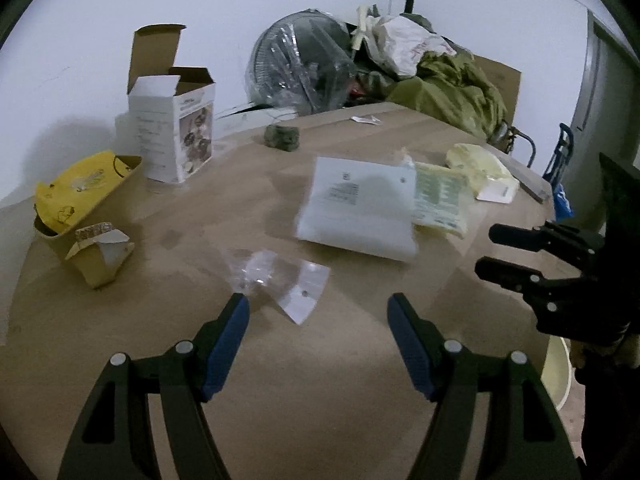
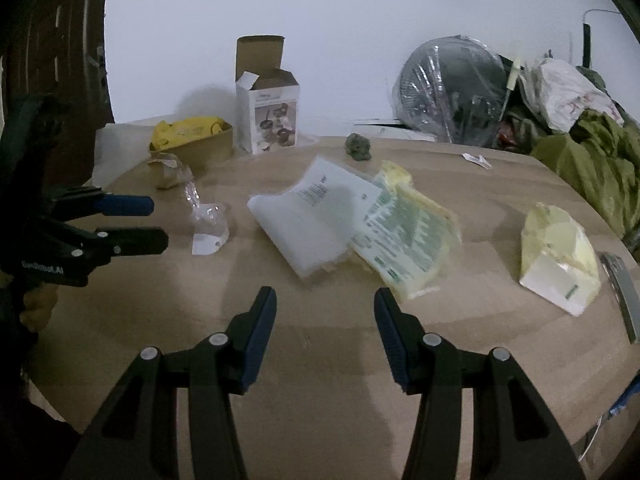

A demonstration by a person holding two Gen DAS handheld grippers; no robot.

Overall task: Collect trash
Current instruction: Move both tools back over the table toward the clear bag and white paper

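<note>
Trash lies on a brown table. A small clear plastic wrapper lies just ahead of my open, empty left gripper; it also shows in the right wrist view. A white plastic packet overlaps a yellow-green packet. A pale yellow crumpled packet lies to the right. My right gripper is open and empty, short of the white packet; it shows in the left wrist view.
An open white carton stands at the back left beside a brown tray with a yellow bag and a torn paper cup. A wrapped fan, bags and green cloth pile behind. A small grey lump lies far.
</note>
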